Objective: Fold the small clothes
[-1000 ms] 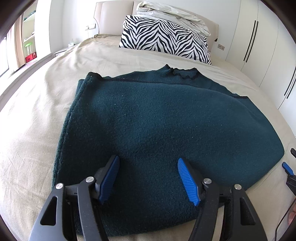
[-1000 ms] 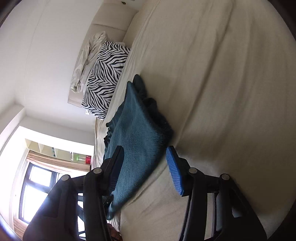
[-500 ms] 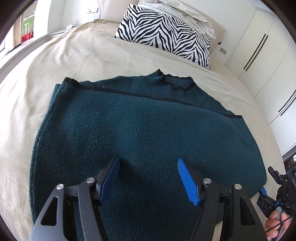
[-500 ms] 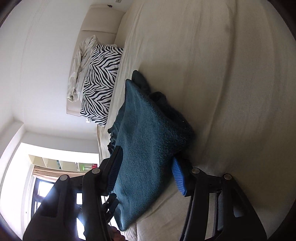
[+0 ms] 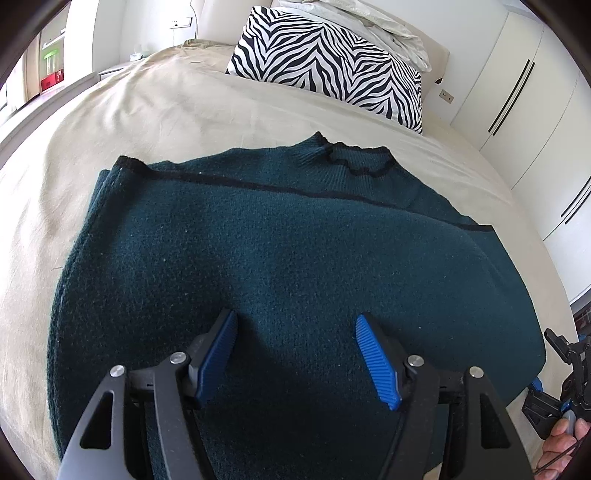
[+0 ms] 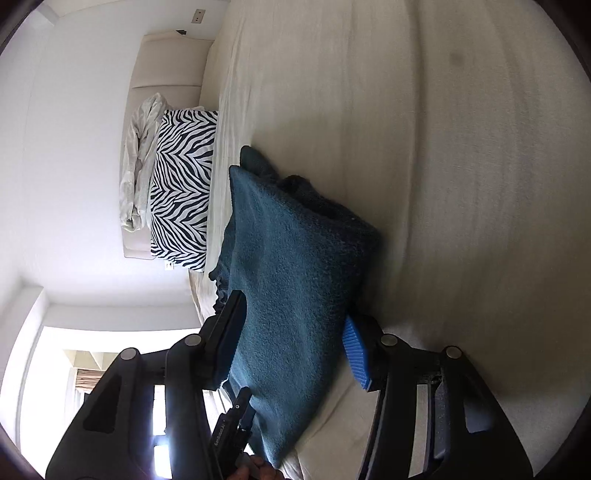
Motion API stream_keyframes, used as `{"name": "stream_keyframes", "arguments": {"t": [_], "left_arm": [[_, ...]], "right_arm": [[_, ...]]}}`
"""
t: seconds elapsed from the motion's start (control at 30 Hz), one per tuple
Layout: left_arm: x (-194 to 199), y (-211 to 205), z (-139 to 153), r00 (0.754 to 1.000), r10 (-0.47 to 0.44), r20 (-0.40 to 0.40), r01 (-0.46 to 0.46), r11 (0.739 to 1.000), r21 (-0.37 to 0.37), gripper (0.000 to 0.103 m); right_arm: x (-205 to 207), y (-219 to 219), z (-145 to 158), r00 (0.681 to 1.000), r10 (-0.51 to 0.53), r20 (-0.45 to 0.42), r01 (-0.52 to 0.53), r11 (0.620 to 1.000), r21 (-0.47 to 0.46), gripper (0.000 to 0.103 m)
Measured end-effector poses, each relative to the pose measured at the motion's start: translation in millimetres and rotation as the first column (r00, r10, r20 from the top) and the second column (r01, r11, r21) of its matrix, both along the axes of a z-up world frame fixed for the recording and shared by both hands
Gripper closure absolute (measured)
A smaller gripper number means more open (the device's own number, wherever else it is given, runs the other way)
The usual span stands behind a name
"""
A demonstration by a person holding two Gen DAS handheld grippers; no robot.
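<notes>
A dark teal knitted sweater (image 5: 280, 258) lies folded on the beige bed (image 5: 147, 110), its collar toward the pillow. My left gripper (image 5: 295, 343) is open and hovers over the sweater's near part, holding nothing. My right gripper (image 6: 291, 332) is rolled sideways at the sweater's right edge; the sweater (image 6: 295, 258) lies between its open jaws, one blue pad above the fabric and one below. The right gripper also shows at the right edge of the left wrist view (image 5: 561, 384).
A zebra-striped pillow (image 5: 332, 62) and a crumpled white cloth (image 5: 369, 14) lie at the headboard. White wardrobes (image 5: 535, 110) stand to the right of the bed. A window (image 6: 74, 369) is on the left side of the room.
My left gripper moved forward over the sweater. My right gripper pushed in along the bed, and its jaws now straddle the sweater's right edge.
</notes>
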State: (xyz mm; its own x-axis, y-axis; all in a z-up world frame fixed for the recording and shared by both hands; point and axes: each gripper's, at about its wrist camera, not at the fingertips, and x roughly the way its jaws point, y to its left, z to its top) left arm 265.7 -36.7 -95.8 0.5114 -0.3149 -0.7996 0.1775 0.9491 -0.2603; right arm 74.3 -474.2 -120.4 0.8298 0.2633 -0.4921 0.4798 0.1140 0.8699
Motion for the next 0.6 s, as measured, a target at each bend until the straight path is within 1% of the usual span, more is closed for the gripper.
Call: {"name": "stream_keyframes", "arguments": {"t": [0.07, 0.13, 0.2, 0.23, 0.3, 0.37, 0.43, 0.47, 0.5, 0.53, 0.57, 0.6], "left_arm": [[1, 3, 0, 1.000, -0.002, -0.009, 0.002, 1.000, -0.017, 0.034], [2, 5, 1, 1.000, 0.001, -0.018, -0.001, 0.999, -0.033, 0.035], [2, 5, 4, 1.000, 0.009, -0.025, -0.010, 0.999, -0.042, 0.035], [2, 5, 6, 1.000, 0.014, -0.027, -0.016, 0.999, -0.051, 0.036], [1, 1, 11, 1.000, 0.014, -0.023, -0.016, 0.997, -0.077, 0.038], [1, -5, 13, 1.000, 0.010, -0.011, -0.011, 0.998, -0.056, 0.038], [3, -7, 8, 1.000, 0.004, -0.014, -0.004, 0.999, -0.044, 0.037], [5, -5, 5, 1.000, 0.006, -0.023, -0.007, 0.999, -0.052, 0.037], [7, -2, 2, 1.000, 0.006, -0.027, -0.007, 0.998, -0.065, 0.038], [7, 0, 0, 1.000, 0.002, -0.026, -0.004, 0.997, -0.080, 0.038], [7, 2, 0, 1.000, -0.002, -0.024, 0.000, 0.996, -0.095, 0.038], [7, 4, -1, 1.000, -0.005, -0.024, 0.002, 0.994, -0.107, 0.038]], "right_arm": [[8, -6, 1, 1.000, -0.016, 0.018, 0.017, 0.999, -0.049, 0.054], [16, -12, 1, 0.998, -0.035, 0.047, 0.037, 0.998, -0.055, 0.054], [27, -17, 0, 0.997, -0.032, 0.072, 0.036, 0.998, -0.054, 0.054], [34, -16, -1, 0.997, -0.012, 0.077, 0.015, 0.999, -0.048, 0.054], [47, -9, 3, 0.996, 0.042, 0.084, -0.035, 0.996, -0.081, 0.054], [58, -1, 11, 0.992, 0.083, 0.098, -0.071, 0.989, -0.128, 0.055], [67, 0, 13, 0.990, 0.090, 0.107, -0.075, 0.987, -0.139, 0.057], [71, -2, 11, 0.991, 0.086, 0.099, -0.071, 0.986, -0.150, 0.059], [74, -5, 7, 0.992, 0.086, 0.089, -0.071, 0.985, -0.154, 0.070], [78, -9, 0, 0.994, 0.084, 0.066, -0.074, 0.987, -0.141, 0.084], [80, -12, -8, 0.996, 0.075, 0.042, -0.069, 0.990, -0.120, 0.090], [79, -16, -13, 0.997, 0.067, 0.036, -0.063, 0.993, -0.103, 0.092]]}}
